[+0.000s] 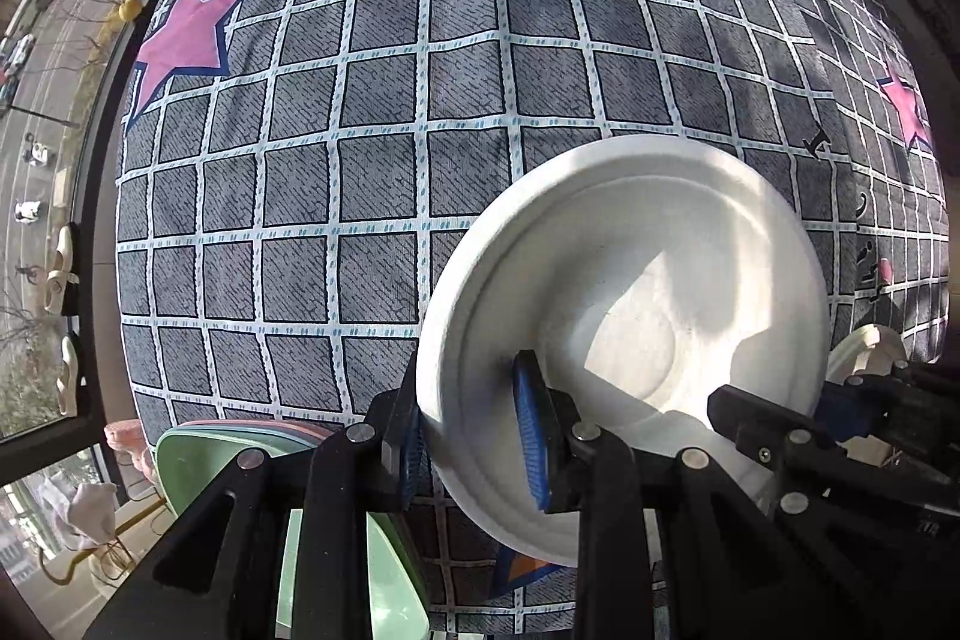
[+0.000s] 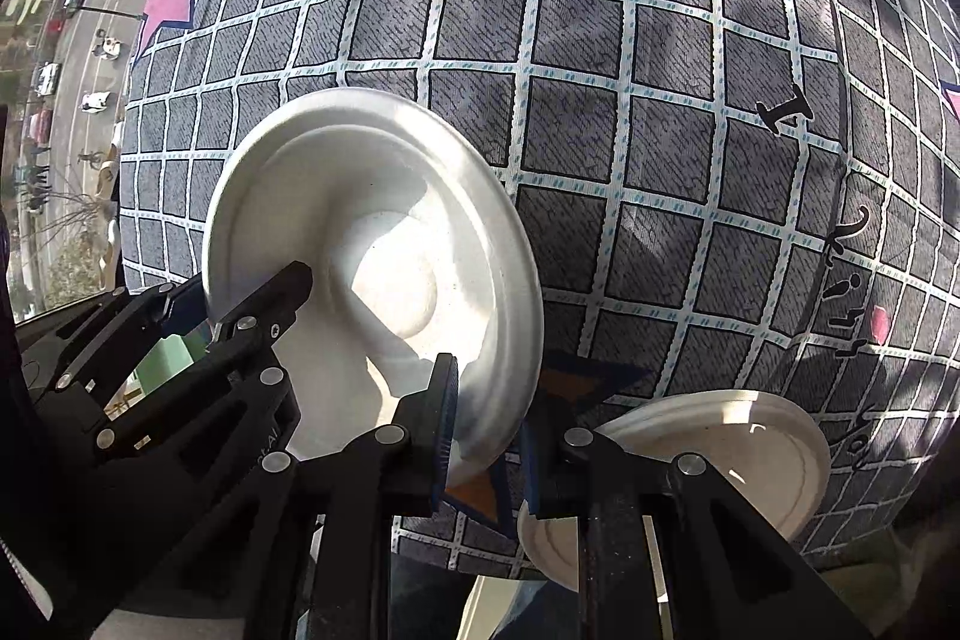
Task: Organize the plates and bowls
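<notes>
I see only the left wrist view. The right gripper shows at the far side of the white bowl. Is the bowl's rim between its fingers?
Observer: Yes. In the right wrist view the right gripper has one finger inside the white bowl and one outside, with the rim between them. Whether it pinches the rim, I cannot tell.
Operator: And the pale shape behind that gripper, what is it?
Observer: It is a second white plate. It lies flat on the checked tablecloth near the table's near edge, to the right of the bowl, and one finger of the right gripper partly hides it.
</notes>
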`<state>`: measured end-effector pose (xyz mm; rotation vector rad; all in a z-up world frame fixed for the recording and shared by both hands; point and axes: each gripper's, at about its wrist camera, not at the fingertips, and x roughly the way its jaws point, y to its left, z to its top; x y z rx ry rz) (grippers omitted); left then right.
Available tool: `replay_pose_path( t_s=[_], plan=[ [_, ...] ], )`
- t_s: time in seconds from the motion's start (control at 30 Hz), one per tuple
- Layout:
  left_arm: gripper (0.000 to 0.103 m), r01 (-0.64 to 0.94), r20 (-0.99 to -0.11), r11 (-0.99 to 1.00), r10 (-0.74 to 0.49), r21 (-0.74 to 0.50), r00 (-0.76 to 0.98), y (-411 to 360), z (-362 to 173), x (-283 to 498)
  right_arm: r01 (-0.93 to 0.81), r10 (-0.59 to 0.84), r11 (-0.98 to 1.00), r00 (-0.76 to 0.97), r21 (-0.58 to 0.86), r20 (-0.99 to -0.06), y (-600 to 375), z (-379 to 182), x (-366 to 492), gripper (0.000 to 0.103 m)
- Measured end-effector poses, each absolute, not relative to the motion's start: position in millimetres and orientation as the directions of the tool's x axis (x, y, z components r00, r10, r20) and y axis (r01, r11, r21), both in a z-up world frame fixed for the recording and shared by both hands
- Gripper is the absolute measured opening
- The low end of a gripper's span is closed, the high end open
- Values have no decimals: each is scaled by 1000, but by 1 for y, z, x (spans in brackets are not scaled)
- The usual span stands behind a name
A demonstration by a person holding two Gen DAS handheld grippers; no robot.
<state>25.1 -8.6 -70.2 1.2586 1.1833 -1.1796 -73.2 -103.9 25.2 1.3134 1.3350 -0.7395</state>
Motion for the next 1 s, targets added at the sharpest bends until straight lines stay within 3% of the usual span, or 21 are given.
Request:
replay_pose_path(
  t_s=[0.5, 0.63, 1.0],
  plan=[
    [30, 994, -997, -96, -60, 44, 39, -27, -20, 1, 959, 191, 140, 217, 245, -957, -75, 89, -125, 21],
    [31, 989, -998, -144, -65, 31, 22, -20, -10, -17, 963, 169, 100, 230, 249, -958, -104, 99, -153, 21],
    [31, 938, -999, -345, -54, 19, 1, -10, -24, -51, 970, 155, -59, 243, 237, -957, -79, 102, -216, 21]
  ],
)
